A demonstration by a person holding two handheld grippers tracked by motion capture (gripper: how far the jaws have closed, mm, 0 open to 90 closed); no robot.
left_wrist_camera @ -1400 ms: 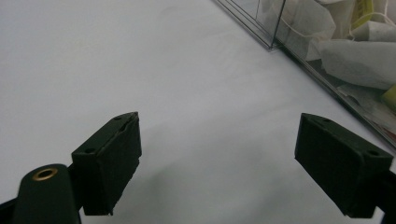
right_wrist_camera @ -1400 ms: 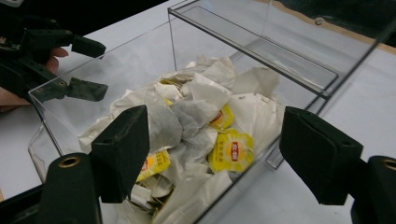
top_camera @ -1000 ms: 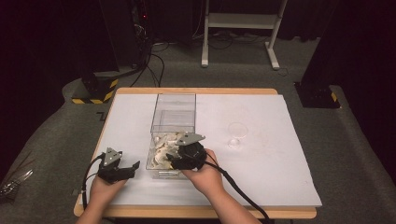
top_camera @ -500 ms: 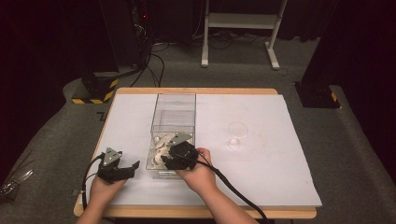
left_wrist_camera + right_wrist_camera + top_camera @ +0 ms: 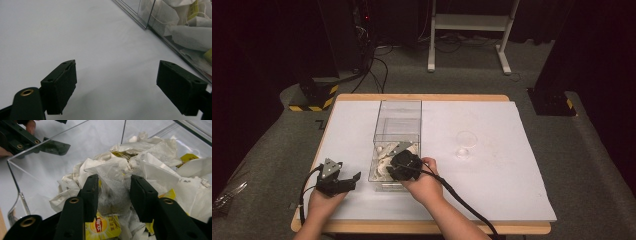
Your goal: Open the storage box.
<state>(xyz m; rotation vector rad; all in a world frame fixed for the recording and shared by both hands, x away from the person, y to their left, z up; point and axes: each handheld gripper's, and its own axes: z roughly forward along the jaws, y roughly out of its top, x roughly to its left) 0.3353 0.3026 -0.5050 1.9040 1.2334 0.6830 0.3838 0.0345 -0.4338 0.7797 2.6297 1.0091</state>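
A clear plastic box [image 5: 396, 113] stands mid-table, its near half heaped with white tea bags [image 5: 383, 156] with yellow tags. My right gripper [image 5: 398, 169] reaches into the near end of the box. In the right gripper view its jaws are half closed on either side of one tea bag [image 5: 113, 192], which fills the gap between the black pads [image 5: 91, 192]. My left gripper [image 5: 346, 178] rests on the white sheet left of the box, open with nothing between its pads [image 5: 61, 87]. The box corner [image 5: 147, 23] lies ahead of it to the right.
A white sheet [image 5: 492, 185] covers the wooden table. A small clear round dish [image 5: 466, 137] and a small clear cup [image 5: 462, 152] sit right of the box. The far half of the box holds no tea bags. My left gripper's jaw [image 5: 53, 147] shows through the box wall.
My right gripper has moved left and down into the box, onto the tea bag pile. The left gripper has stayed where it was.
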